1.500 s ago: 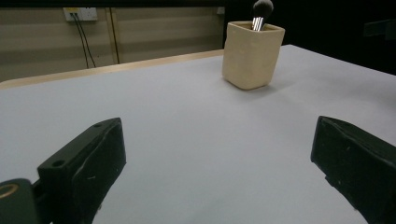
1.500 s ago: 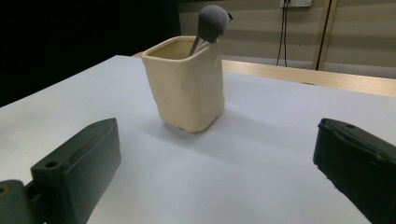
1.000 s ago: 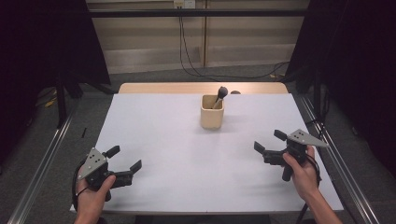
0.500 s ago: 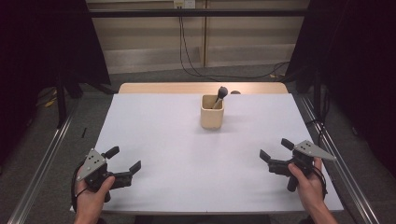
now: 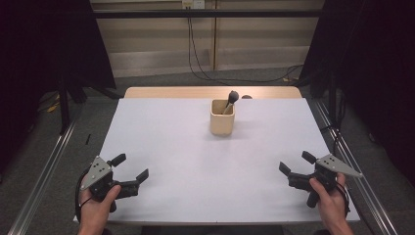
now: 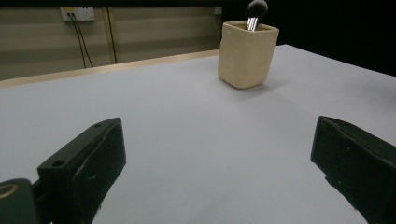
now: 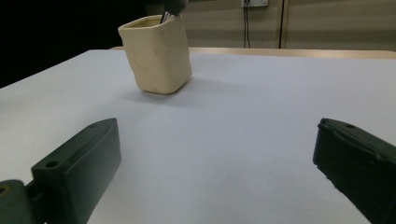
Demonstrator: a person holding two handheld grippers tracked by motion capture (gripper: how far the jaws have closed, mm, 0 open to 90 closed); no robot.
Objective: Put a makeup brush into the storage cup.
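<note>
A: What was the thing out on the table?

B: One cream cup (image 5: 222, 118), squarish with rounded corners and a matte, slightly uneven wall like glazed clay. It stood upright on the far half of the table (image 5: 195, 161), a little right of the middle and well apart from both grippers.

A: Anything in it?

B: A single brush (image 5: 231, 98), leaning toward the right. It had a dark rounded tuft on top and a shiny metal collar below; the rest of the handle was hidden inside the cup.

A: And the grippers?

B: Two. The left gripper (image 5: 130, 170) sat near the front left corner, held in the person's left hand (image 5: 98, 203), its black blocky jaws spread wide with nothing between them. The right gripper (image 5: 294, 164) was near the front right edge in the right hand (image 5: 330, 196), jaws equally wide and empty. Each carried a grey three-cornered plate on top.

A: The surface?

B: A smooth, pale sheet covered the table, with a strip of light wood showing along the far edge. Nothing lay between either gripper and the cup.

A: Around it?

B: Dark curtains (image 5: 44, 49) on both sides, a grey floor, metal rails along the table's sides, and two black cables (image 5: 195, 49) hanging down the beige back wall to the floor.
</note>
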